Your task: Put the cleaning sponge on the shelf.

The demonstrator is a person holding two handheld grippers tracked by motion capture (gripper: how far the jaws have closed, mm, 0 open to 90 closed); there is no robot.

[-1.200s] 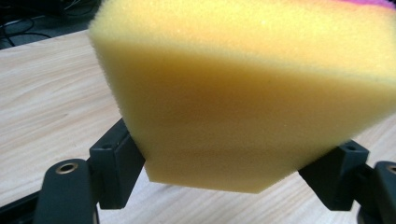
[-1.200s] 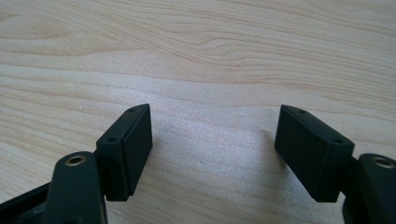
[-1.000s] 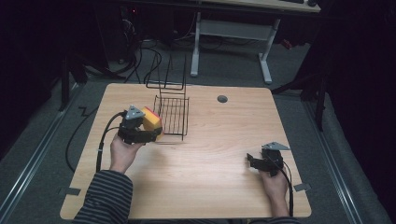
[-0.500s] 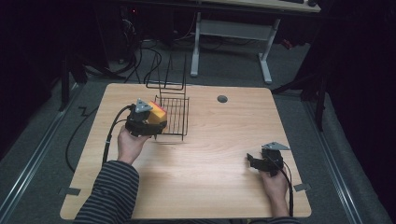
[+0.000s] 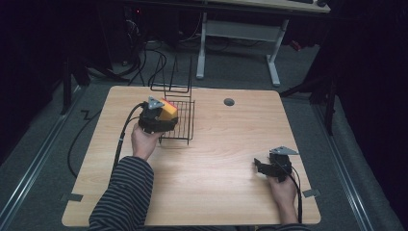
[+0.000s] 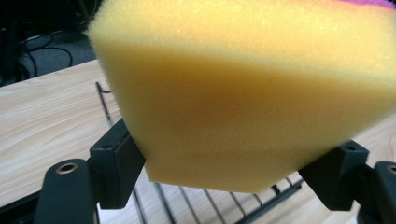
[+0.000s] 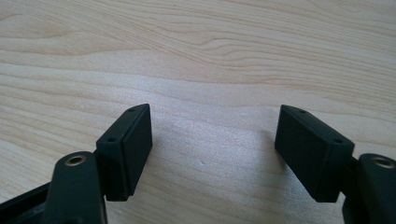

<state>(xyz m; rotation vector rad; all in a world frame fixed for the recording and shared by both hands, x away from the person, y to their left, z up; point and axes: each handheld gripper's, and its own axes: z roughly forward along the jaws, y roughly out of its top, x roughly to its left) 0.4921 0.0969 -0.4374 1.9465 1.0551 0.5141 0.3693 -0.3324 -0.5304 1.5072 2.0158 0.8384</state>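
Note:
A yellow sponge (image 6: 243,93) with a pink top sits clamped between the two black jaws of my left gripper (image 6: 233,163). From the high view that gripper (image 5: 166,118) holds the sponge (image 5: 169,111) over the left edge of a black wire rack (image 5: 180,122) on the wooden table (image 5: 216,144). Rack wires (image 6: 196,205) show just below the sponge in the left gripper view. My right gripper (image 5: 260,167) rests low at the table's right front, jaws wide apart with bare wood between them (image 7: 212,140).
The rack's tall wire back (image 5: 173,79) rises behind its basket. A round cable hole (image 5: 229,102) lies in the table's far middle. A white desk frame (image 5: 240,29) and cables (image 5: 144,53) stand on the floor beyond the table.
My left gripper has carried the sponge forward and to the right, from beside the rack to over its left edge. The right gripper has stayed put.

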